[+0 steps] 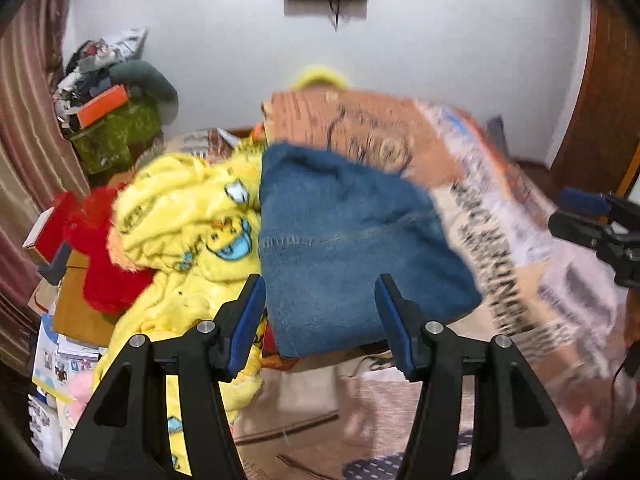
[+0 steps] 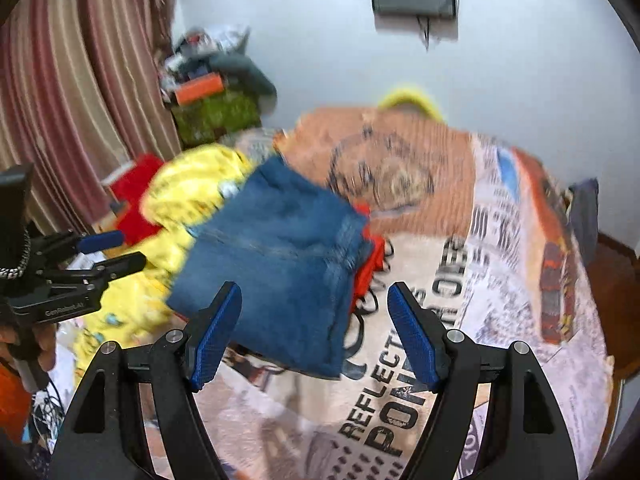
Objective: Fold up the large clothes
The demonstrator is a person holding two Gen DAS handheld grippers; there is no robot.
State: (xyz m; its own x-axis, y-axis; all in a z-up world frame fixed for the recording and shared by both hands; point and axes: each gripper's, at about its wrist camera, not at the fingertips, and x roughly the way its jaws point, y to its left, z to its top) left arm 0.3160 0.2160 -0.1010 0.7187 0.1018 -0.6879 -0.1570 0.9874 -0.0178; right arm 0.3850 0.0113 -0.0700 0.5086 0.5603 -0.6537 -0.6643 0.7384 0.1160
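We saw folded jeans (image 1: 352, 240) lying on the printed bedspread (image 2: 500, 280); left claw (image 1: 320, 320) released, empty; right claw (image 2: 316, 332) likewise released.

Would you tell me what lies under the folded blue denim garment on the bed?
The blue denim garment rests on the printed bedspread, overlapping the yellow fleece on one side. A red fabric pokes out beneath its edge; how far it extends underneath is hidden.

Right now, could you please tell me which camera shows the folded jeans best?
The left wrist view: the folded jeans fill the centre, stitching fairly sharp. The right wrist view shows them smaller, tilted and blurrier.
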